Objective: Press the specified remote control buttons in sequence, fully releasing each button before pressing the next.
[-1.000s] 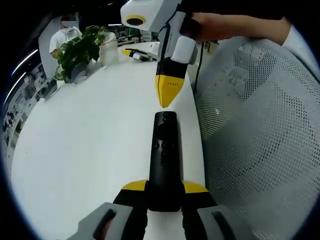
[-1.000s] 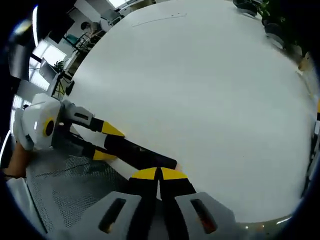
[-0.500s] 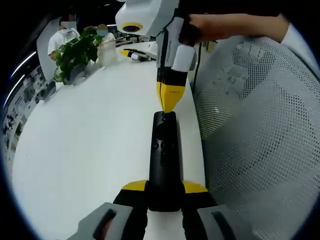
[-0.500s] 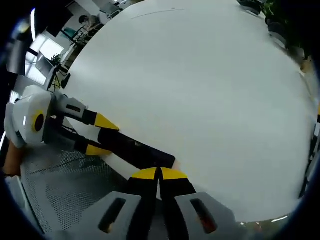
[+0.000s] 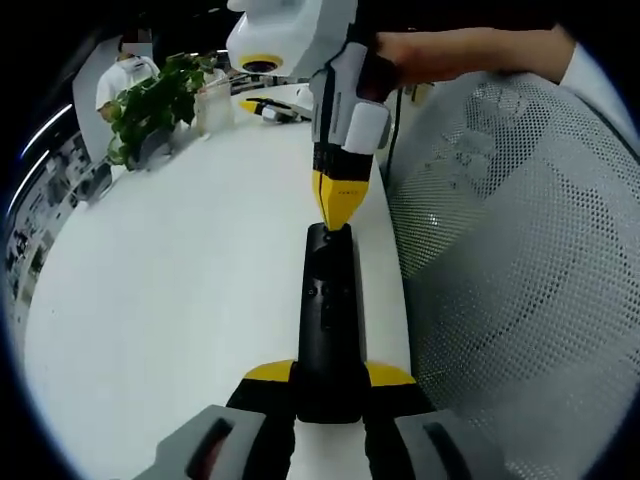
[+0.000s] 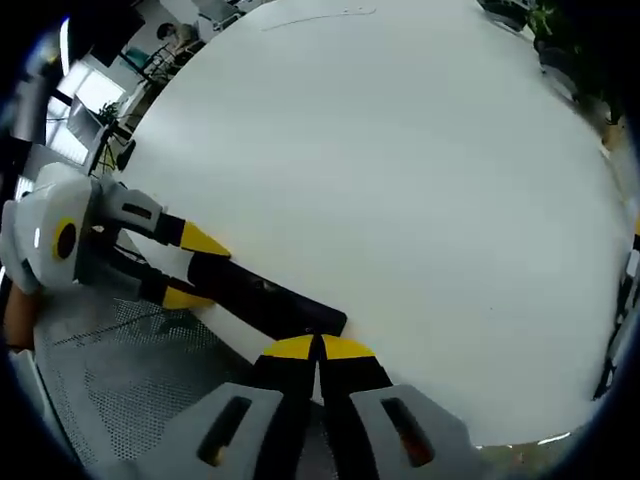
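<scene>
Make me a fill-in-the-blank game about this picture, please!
1. The left hand-held gripper holds a black ____.
2. The right hand-held gripper has its jaws ____ and its yellow tip at the far end of the remote.
3. The table is the colour ____.
4. At the table's far end stands a green ____.

Missing words: remote; shut; white; plant

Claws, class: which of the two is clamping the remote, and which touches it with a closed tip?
The left claw clamps the black remote; the right claw, shut, touches its far end.
</scene>
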A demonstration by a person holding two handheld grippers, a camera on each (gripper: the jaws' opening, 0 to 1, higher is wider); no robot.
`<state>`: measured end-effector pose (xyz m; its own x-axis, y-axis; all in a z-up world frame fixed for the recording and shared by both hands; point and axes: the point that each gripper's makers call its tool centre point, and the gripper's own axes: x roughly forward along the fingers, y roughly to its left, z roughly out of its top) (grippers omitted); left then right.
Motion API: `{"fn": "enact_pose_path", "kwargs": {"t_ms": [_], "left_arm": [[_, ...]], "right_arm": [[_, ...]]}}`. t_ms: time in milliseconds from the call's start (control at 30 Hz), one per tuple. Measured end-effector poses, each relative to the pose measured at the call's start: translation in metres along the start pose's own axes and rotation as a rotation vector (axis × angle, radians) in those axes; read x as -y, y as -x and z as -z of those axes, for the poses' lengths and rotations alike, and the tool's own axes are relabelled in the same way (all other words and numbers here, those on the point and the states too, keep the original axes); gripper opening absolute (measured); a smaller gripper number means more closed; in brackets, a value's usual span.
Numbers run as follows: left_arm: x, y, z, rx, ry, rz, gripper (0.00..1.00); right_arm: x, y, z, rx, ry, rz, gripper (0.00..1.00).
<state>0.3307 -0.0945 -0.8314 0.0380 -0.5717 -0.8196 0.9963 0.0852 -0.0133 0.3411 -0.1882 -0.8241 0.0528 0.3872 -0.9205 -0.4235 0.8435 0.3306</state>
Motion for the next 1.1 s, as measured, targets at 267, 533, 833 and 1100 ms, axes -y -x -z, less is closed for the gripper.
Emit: {"fn": "enact_pose_path", "kwargs": {"t_ms": [267, 533, 833, 1100], "left_arm": [[-0.0002, -0.0001, 0.0001, -0.002, -0.003, 0.001, 0.24], [-0.0001, 0.0001, 0.0002, -0.005, -0.005, 0.002, 0.24], [-0.0001, -0.0001, 0.0002, -0.006, -0.006, 0.003, 0.24], [0.0, -0.0002, 0.0001, -0.006, -0.007, 0.004, 0.24]], "right_arm": [[0.0057, 0.0032, -0.0026, 0.016, -0.017, 0.012, 0.0], [0.0018, 0.0002, -0.0007, 0.004, -0.005, 0.009, 0.0], [0.0052, 0.0019, -0.0038, 0.02, -0.018, 0.016, 0.0], [0.0053, 0.0002, -0.0022, 0.011, -0.021, 0.017, 0.0]]}}
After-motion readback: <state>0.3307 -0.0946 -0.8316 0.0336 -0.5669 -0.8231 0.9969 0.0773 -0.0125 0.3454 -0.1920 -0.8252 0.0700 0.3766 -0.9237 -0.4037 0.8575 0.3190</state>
